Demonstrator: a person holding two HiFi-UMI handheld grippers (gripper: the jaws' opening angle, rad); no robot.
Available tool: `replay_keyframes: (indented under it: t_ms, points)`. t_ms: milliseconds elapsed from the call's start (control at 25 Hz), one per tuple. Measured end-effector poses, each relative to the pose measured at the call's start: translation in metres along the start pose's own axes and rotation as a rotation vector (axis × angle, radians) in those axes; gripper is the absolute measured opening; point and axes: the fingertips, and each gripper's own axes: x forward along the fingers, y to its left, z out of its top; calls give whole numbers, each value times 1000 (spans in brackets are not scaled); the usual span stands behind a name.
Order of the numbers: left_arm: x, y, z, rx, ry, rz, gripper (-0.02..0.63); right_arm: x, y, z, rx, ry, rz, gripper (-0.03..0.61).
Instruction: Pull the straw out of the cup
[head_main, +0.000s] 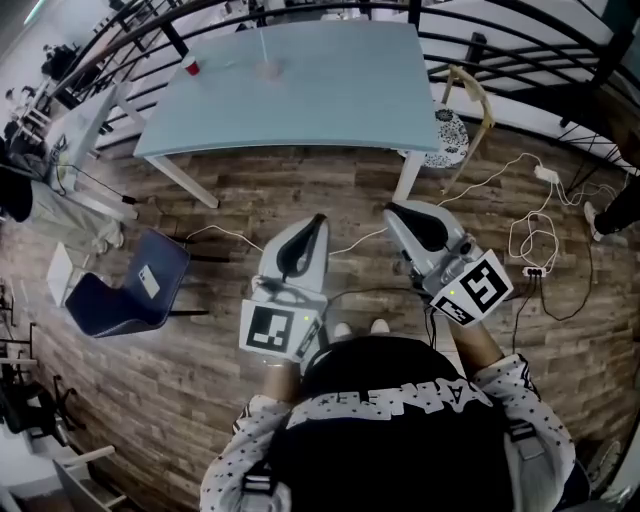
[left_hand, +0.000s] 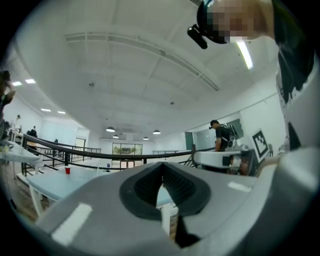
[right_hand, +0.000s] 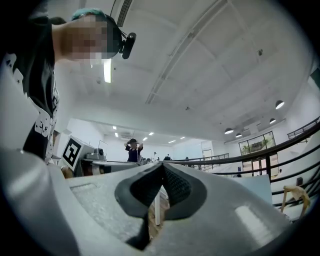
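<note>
A clear cup (head_main: 270, 69) with a thin white straw (head_main: 262, 45) standing in it sits at the far side of the light blue table (head_main: 330, 100). A small red cup (head_main: 190, 67) stands to its left and shows again as the red cup (left_hand: 67, 170) in the left gripper view. I stand well back from the table, on the wooden floor. My left gripper (head_main: 318, 220) and right gripper (head_main: 392, 211) are held side by side in front of me, pointing toward the table. Both are shut and hold nothing: the left gripper (left_hand: 162, 176) and the right gripper (right_hand: 161, 171) each have their jaws meeting at the tips.
A dark blue chair (head_main: 130, 290) stands on the floor at the left. A wooden chair with a patterned cushion (head_main: 452, 130) sits by the table's right corner. Cables and a power strip (head_main: 535, 268) lie on the floor at the right. A black railing (head_main: 520, 40) runs behind the table.
</note>
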Motion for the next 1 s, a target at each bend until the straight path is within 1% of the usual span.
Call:
replay_keyframes:
  t_ms: [80, 240, 360, 480, 600, 760, 920, 1000]
  points:
    - [2, -1, -1, -8, 14, 15, -11, -5, -6, 1, -4, -5, -3, -2]
    - [2, 2, -5, 39, -8, 39, -11, -15, -20, 2, 10, -20, -10, -2]
    - [7, -5, -7, 29, 29, 63, -11, -24, -28, 0, 18, -18, -3, -2]
    - [8, -11, -14, 63, 43, 79, -11, -34, -35, -4, 30, -15, 7, -2]
    - [5, -20, -24, 60, 96, 102, -11, -42, -39, -7, 35, -17, 11, -2]
    - [1, -28, -22, 66, 58, 126, -11, -49, -38, -13, 45, -12, 39, -2]
    - [-2, -29, -15, 50, 76, 163, -11, -46, -36, -10, 75, -48, 88, -2]
    - [-7, -25, -15, 65, 74, 181, -11, -43, -36, -8, 75, -56, 97, -2]
